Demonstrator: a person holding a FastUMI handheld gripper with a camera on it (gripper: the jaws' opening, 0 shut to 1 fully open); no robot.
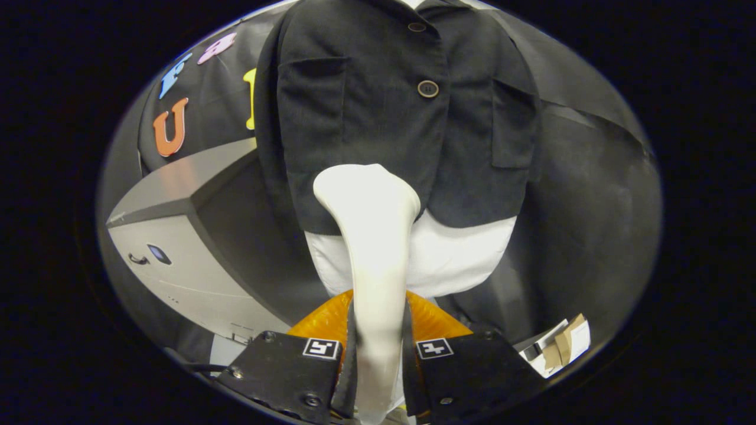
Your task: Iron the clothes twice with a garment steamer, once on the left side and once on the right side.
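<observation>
while the gripper (376,354) is clamped on the garment steamer (369,236) handle, its head sits low at the dark jacket (378,118) hem, near the middle. can't tell if either of the 2 passes is done, probably both left.

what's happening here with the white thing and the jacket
A person's handheld tool is shut on the handle of a white garment steamer, both fingers pressing its sides. The steamer's head is up at the lower hem of a dark buttoned jacket that hangs over a white form, near the middle of the front. Whether the head touches the cloth cannot be told. A grey cabinet stands beside the jacket.
</observation>
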